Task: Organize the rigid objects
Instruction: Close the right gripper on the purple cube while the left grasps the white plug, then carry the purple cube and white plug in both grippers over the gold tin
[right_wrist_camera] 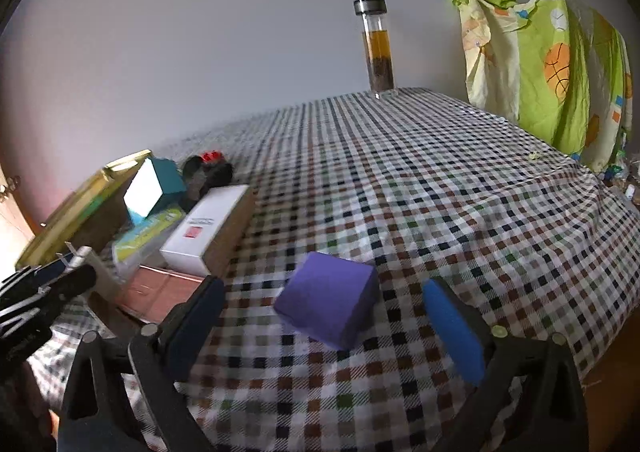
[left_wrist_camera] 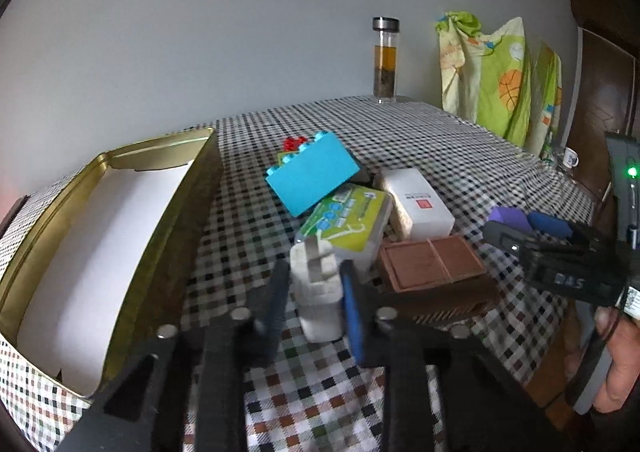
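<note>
My left gripper [left_wrist_camera: 314, 284] is shut on a white plug adapter [left_wrist_camera: 318, 292], prongs up, just above the checked tablecloth. Behind it lie a green-labelled case [left_wrist_camera: 348, 220], a blue brick-edged box [left_wrist_camera: 312, 176], a white box [left_wrist_camera: 418, 202] and a brown box [left_wrist_camera: 432, 262]. An open gold tin [left_wrist_camera: 160, 220] with a white lining lies to the left. My right gripper [right_wrist_camera: 326, 312] is open around a purple block [right_wrist_camera: 330, 304] that rests on the cloth; the pads stand apart from its sides. The left gripper also shows in the right wrist view [right_wrist_camera: 60, 280].
A glass bottle of tea [left_wrist_camera: 386, 60] stands at the table's far edge. A green patterned cloth [left_wrist_camera: 496, 80] hangs at the right. A red and black item [right_wrist_camera: 208, 172] lies behind the pile. The table edge drops off at the right [right_wrist_camera: 608, 292].
</note>
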{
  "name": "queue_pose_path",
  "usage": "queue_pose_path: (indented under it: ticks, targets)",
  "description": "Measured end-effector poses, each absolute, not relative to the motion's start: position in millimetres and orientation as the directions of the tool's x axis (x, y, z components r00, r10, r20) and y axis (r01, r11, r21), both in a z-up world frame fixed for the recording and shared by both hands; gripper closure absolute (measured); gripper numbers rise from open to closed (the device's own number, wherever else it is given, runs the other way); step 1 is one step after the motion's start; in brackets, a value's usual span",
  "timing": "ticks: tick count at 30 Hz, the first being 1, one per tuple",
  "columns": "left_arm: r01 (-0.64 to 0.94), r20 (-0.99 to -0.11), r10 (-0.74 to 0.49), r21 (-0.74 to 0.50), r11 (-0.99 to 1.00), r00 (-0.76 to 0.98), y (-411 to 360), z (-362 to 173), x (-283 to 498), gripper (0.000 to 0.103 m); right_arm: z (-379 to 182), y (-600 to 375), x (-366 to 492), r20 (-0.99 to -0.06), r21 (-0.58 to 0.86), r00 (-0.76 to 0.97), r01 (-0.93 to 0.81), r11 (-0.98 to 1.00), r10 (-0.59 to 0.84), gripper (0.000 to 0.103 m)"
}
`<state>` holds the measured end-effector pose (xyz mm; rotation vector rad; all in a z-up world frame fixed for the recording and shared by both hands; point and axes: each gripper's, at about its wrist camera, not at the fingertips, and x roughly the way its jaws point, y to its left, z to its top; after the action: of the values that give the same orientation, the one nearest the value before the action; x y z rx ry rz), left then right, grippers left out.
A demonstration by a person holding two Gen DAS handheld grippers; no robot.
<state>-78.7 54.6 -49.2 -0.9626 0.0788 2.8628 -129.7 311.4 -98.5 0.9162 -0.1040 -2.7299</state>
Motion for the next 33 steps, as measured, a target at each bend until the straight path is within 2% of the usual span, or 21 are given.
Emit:
queue_pose_path:
  ticks: [3,8,10,23,33]
  targets:
    - [-0.135,-0.599,0.103,0.009,-0.991,-0.794,54.7,-50.3,-76.0,0.083,-99.2,308.7,-131.2,-0.588,0.105,-0.774,0.215,-0.971,-0.235,0.018]
    - [-0.137,-0.590,0.123,-0.022,-0.990,-0.798,47.7,-51.6,-72.4,0.083,-100.5,309.2,-131.9,-0.582,0.051,-0.790,0.204,-0.978,-0.195,0.047]
    - [-0.136,-0.585,0.128,-0.030,-0.990,-0.801,45.8,-52.1,-71.7,0.083,-101.1,312.6,-131.8,-0.571,0.058,-0.796,0.204,-0.977,-0.201,0.050]
    - [-0.136,-0.527,0.149,-0.064,-0.989,-0.837,39.6,-45.7,-64.9,0.083,-98.2,319.3,-123.0,-0.520,0.131,-0.810,0.240,-0.962,-0.273,0.050]
    - [-0.115,-0.486,0.123,-0.047,-0.992,-0.865,36.0,-36.3,-60.0,0.083,-82.8,303.9,-109.6,-0.464,0.124,-0.821,0.312,-0.942,-0.333,0.050]
